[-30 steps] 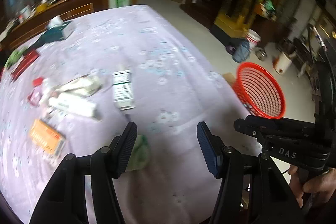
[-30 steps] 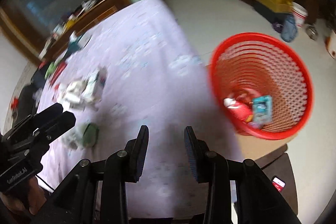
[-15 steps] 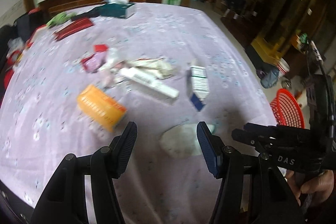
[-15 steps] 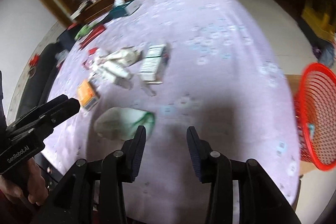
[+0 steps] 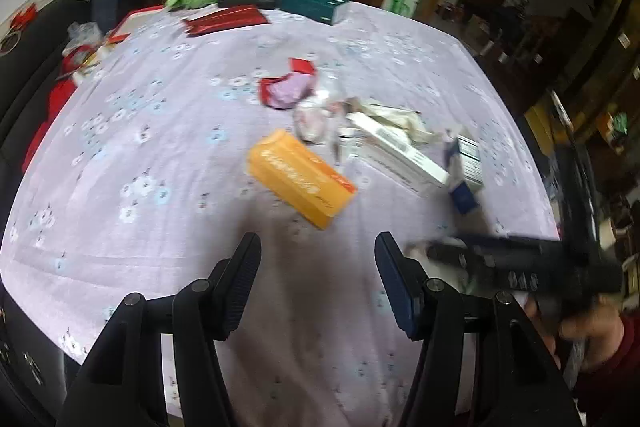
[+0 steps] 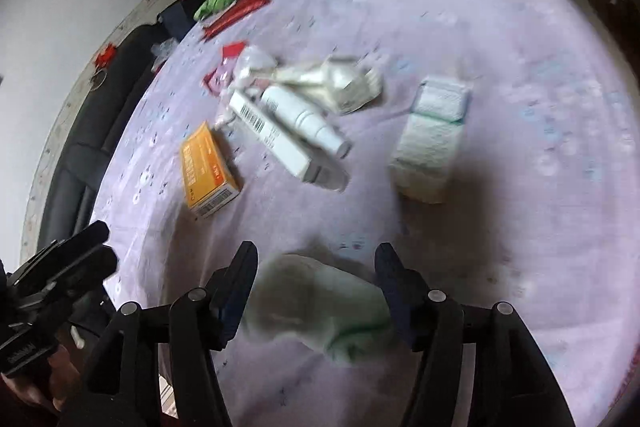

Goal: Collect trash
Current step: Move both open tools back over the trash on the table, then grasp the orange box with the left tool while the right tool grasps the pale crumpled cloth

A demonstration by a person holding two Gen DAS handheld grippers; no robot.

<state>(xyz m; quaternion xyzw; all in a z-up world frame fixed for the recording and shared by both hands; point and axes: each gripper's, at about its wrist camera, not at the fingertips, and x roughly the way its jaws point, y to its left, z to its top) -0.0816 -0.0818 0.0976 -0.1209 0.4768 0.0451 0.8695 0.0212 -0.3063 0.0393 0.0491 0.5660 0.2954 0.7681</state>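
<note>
So both grippers are over the table (image 5: 168, 131) with the lilac flowered cloth now, and the red basket that sat off the right edge half a second ago is out of both views. The left gripper (image 5: 318, 267) hangs with its jaws about halfway apart and nothing between them, same gap as before. The orange box (image 5: 300, 183) used to sit off to the left of it, now it lies just ahead of the fingertips. Behind that box there's the long white box (image 5: 400, 159), some crumpled wrappers (image 5: 396, 115) and a red and pink packet (image 5: 286, 89). A blue and white carton (image 5: 466, 167) is tipped over at the right end of the pile.

The right gripper (image 6: 316, 269) is spreading its jaws, clearly wider than a moment ago. The pale green crumpled wrapper (image 6: 320, 303) was off by the left finger before, now it lies right between the 2 fingers on the cloth. It's blurry, but the pads don't look to be pressing on it. In the right view a white bottle (image 6: 304, 119) lies beside the long white box
</note>
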